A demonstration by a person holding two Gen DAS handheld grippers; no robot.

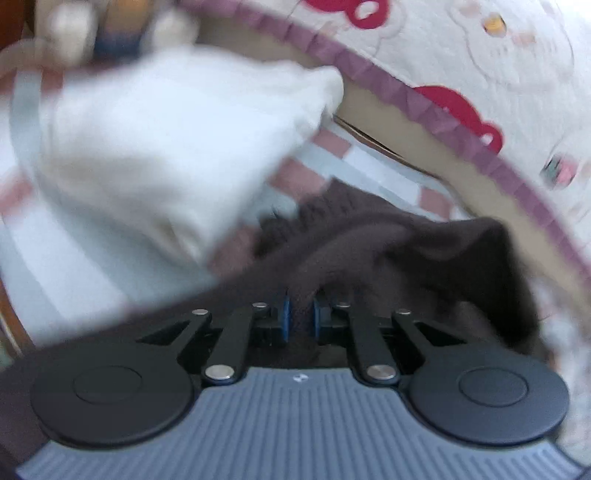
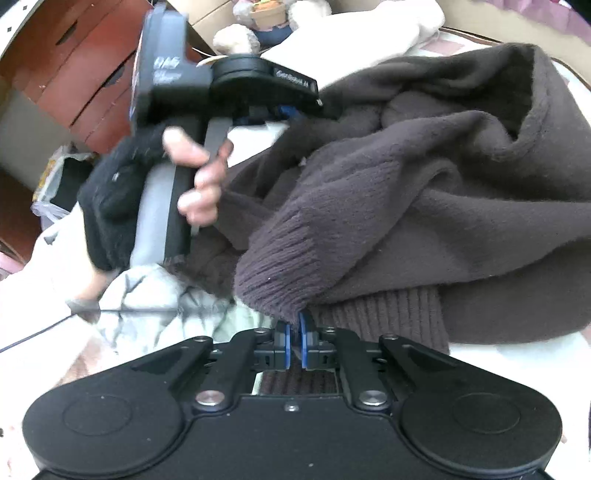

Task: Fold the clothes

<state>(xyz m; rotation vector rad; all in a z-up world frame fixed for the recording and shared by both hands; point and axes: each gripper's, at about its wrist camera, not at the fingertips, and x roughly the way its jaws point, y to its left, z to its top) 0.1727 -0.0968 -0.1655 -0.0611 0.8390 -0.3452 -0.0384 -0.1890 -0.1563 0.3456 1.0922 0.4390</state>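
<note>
A dark brown knitted sweater (image 2: pixel 424 192) lies bunched on the bed. My right gripper (image 2: pixel 294 334) is shut on its ribbed edge, the cloth pinched between the blue pads. In the left wrist view the same brown sweater (image 1: pixel 388 254) runs down between the blue pads of my left gripper (image 1: pixel 300 317), which is shut on a fold of it. The left gripper body (image 2: pixel 258 79) also shows in the right wrist view, held by a hand (image 2: pixel 195 177) in a dark fingerless glove, its tip at the sweater's far side.
A white garment (image 1: pixel 166 147) lies blurred behind the sweater. A quilt with red bows and a purple frilled edge (image 1: pixel 424 99) lies at the right. A stuffed toy (image 2: pixel 266 18) and wooden drawers (image 2: pixel 74 74) stand at the back. Pale checked bedding (image 1: pixel 55 266) lies beneath.
</note>
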